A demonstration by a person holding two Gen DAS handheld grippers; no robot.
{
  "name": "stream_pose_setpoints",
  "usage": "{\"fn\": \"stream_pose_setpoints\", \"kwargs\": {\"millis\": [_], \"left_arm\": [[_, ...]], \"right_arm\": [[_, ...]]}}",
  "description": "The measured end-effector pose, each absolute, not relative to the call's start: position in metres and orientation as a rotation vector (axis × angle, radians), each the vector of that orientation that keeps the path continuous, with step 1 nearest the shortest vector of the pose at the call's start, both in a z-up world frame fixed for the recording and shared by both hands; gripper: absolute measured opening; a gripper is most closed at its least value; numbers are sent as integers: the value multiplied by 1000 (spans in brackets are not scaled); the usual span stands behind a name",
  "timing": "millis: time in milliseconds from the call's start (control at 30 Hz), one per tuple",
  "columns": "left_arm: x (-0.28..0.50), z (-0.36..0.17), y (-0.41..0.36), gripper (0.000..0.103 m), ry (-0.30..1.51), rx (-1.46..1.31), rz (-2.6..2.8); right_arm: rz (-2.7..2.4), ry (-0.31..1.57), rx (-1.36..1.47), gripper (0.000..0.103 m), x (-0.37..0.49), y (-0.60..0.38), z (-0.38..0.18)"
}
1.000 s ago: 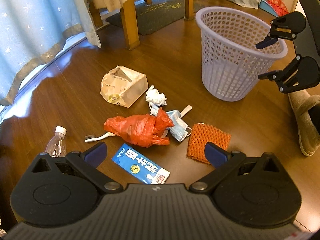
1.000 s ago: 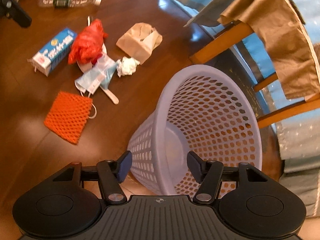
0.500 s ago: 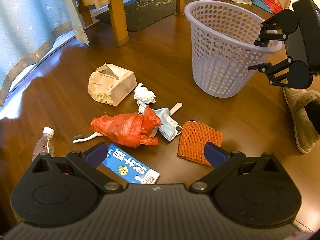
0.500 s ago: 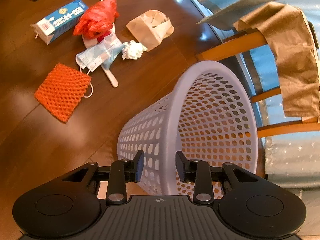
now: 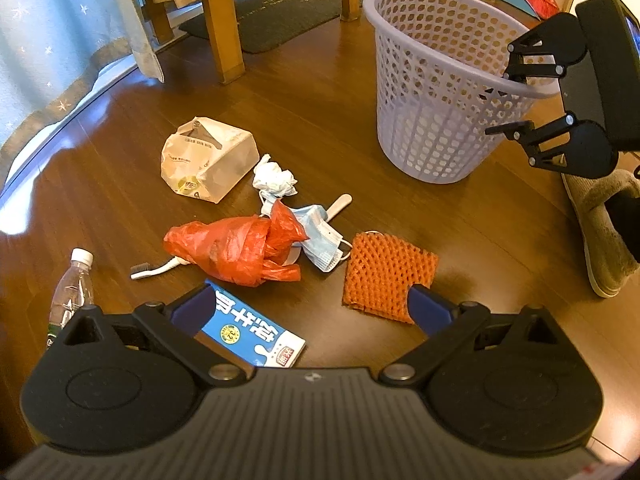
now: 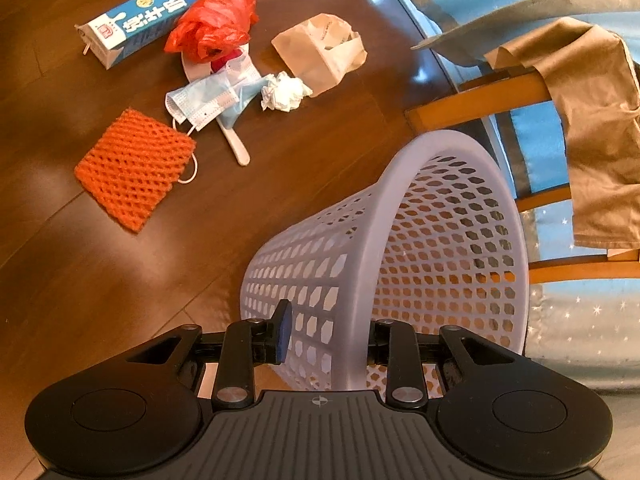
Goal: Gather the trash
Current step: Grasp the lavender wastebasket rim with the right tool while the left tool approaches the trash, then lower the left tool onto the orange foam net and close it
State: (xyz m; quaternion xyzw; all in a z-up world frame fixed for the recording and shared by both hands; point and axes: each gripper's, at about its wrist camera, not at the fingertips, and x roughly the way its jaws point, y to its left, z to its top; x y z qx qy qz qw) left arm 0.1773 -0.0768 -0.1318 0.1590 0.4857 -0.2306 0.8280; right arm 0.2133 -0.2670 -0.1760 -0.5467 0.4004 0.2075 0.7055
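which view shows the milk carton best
The right wrist view: the blue milk carton lies fully in sight on the floor beside the red plastic bag, printed side and end both visible. In the left wrist view the carton is partly hidden behind the left tongs, with only its middle and one end showing.

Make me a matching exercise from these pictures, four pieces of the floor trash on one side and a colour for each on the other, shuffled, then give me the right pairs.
Things:
1. milk carton
2. foam net sleeve
3. crumpled tissue
4. paper bag

Colours:
A. white
B. beige
C. blue
D. orange

Pairs: 1-C, 2-D, 3-A, 4-B
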Motion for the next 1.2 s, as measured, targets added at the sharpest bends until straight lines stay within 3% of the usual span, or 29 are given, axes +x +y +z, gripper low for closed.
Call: {"fn": "stream_pose_setpoints", "kwargs": {"millis": [567,800,1200], "left_arm": [[176,-139,-83,96,1037,333,-519],[177,-149,-91,94,1045,331,-539],[177,-167,-108,90,1048,347,-584]], "right_arm": [[436,789,-1422,17,179,-253,-206],[444,848,-1316,3,187,-258,-213],[425,844,-1358,1,182,-255,-226]]}}
